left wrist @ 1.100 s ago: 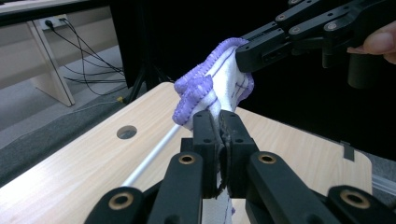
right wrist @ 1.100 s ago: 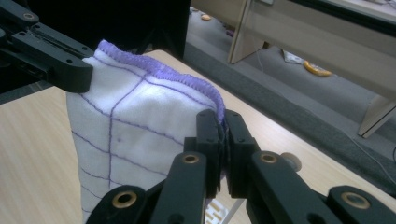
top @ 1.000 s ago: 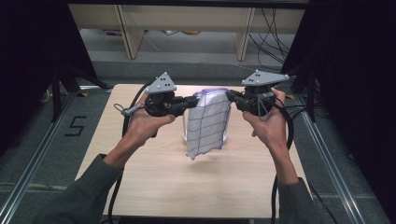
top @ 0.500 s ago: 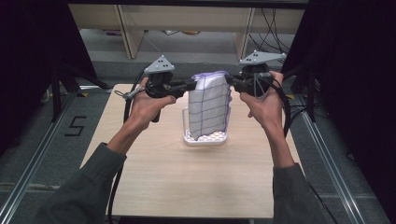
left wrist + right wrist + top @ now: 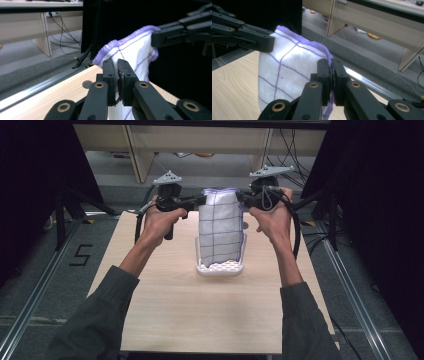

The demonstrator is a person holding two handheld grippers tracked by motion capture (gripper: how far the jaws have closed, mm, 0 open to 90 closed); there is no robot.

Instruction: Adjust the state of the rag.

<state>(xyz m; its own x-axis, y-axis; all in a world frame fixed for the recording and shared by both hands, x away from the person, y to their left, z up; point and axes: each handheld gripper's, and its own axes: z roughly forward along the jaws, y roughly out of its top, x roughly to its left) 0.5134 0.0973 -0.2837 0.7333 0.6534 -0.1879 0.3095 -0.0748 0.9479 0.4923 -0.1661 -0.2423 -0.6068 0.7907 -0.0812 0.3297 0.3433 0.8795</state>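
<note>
A white cloth (image 5: 220,227) with thin purple grid lines and a purple hem hangs upright between my two grippers. My left gripper (image 5: 202,200) is shut on its upper left corner, and my right gripper (image 5: 240,198) is shut on its upper right corner. The cloth's lower edge hangs down into a small white perforated basket (image 5: 221,266) on the table. In the left gripper view my left gripper (image 5: 117,65) pinches the cloth (image 5: 132,53). In the right gripper view my right gripper (image 5: 330,65) pinches the cloth (image 5: 287,67).
The light wooden table (image 5: 200,310) has bare room in front of the basket and to both sides. Metal rails (image 5: 35,290) run along the table's sides. Wooden furniture legs (image 5: 137,150) and cables stand on the floor beyond the far edge.
Both grippers have carried the cloth away from me and lifted it. It now hangs straight, with its lower edge in the white basket that it hid a second ago.
</note>
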